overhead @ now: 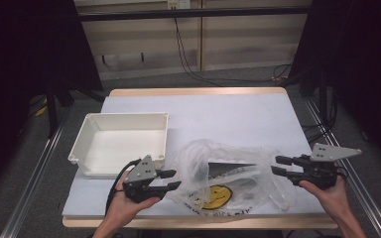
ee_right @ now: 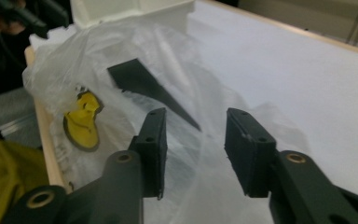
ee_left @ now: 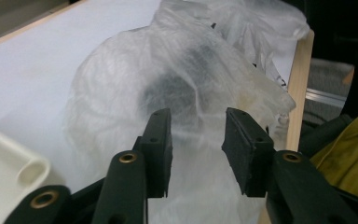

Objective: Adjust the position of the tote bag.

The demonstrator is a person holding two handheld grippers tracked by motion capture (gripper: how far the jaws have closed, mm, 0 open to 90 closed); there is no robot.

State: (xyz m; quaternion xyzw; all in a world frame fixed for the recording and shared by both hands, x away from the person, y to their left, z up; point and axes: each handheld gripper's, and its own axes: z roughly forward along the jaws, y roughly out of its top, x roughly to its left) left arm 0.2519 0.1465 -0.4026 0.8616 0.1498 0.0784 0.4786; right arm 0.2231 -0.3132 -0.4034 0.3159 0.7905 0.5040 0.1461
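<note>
A crumpled clear bag (overhead: 228,178) with a yellow smiley print lies at the table's near edge, between two hand-held grippers. A dark wedge shape inside it (ee_right: 144,84), possibly a flat plate, is hard to make out through the plastic. The left gripper (overhead: 171,180) and right gripper (overhead: 279,165) flank the bag, jaws apart and empty. A white tray (overhead: 121,141) sits beside it on the white-covered table (overhead: 228,114); cables trail across the grey floor (overhead: 203,77) beyond.
</note>
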